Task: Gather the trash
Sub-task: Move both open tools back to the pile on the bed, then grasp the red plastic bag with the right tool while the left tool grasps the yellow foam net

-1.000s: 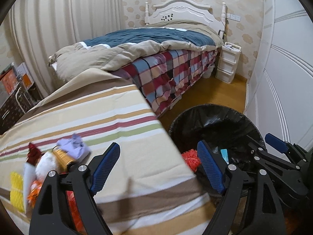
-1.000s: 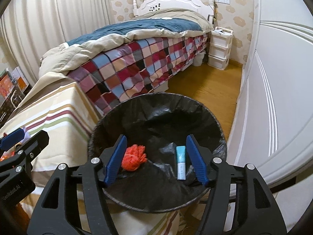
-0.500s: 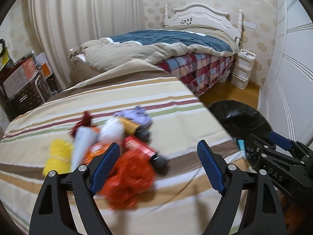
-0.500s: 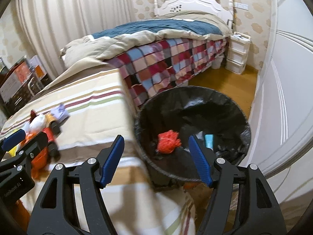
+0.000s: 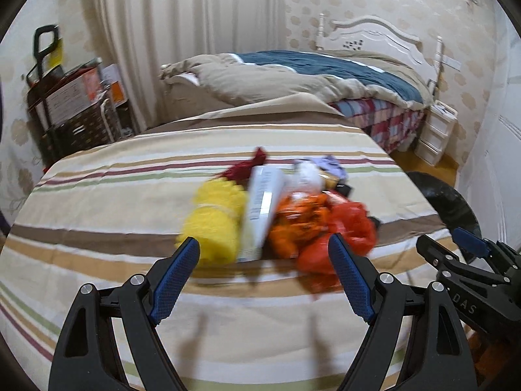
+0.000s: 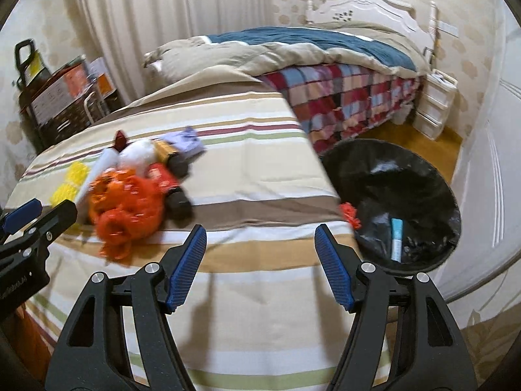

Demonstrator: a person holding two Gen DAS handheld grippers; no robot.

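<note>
Trash pile (image 5: 280,208) heaped on the striped cover (image 5: 130,195), dead ahead of the left gripper (image 5: 263,272) and just beyond its tips; jaws spread wide, nothing between them. White tube (image 5: 262,205) in the middle of the heap, long axis running roughly along the line of approach, yellow bundle (image 5: 215,218) touching it on the left, orange wrapper (image 5: 299,221) and red bag (image 5: 345,231) on the right. Right gripper (image 6: 260,265) likewise wide and empty, aimed at bare cover with the pile off to its left, so clearly farther; left the likelier one for the next pick. Black-lined bin (image 6: 429,176) on the floor at the cover's right edge, a blue tube (image 6: 395,239) and red scrap (image 6: 350,215) already inside. Plenty of open cover before the heap, though items packed touching: risk of pinching two at once.
</note>
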